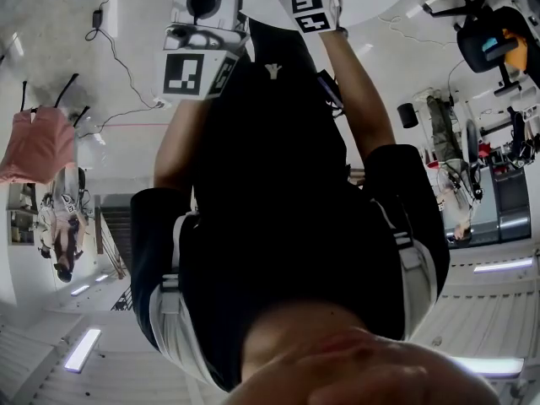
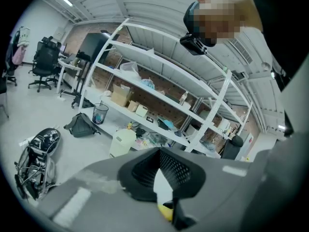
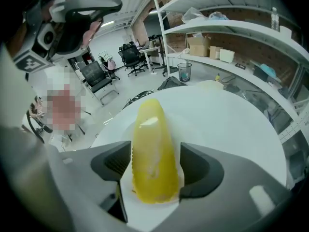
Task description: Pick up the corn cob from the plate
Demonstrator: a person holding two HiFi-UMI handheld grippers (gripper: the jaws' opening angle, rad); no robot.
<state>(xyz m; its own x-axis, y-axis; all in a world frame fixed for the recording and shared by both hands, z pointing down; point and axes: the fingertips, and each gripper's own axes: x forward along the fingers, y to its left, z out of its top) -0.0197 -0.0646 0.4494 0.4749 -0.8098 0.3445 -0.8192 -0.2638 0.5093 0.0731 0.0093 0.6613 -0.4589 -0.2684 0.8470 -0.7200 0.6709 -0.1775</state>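
Corn cob (image 3: 152,149): lies on white plate (image 3: 231,124), between the wide-apart jaws of the right gripper (image 3: 155,166), unclamped. Left gripper (image 2: 161,173): jaws together, empty. Step: grasp. Next, likely: close squarely, lift.

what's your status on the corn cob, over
Right gripper open, straddling the corn cob, not gripping yet. Cob lying on the white plate. Left gripper jaws together. Nothing in the way.
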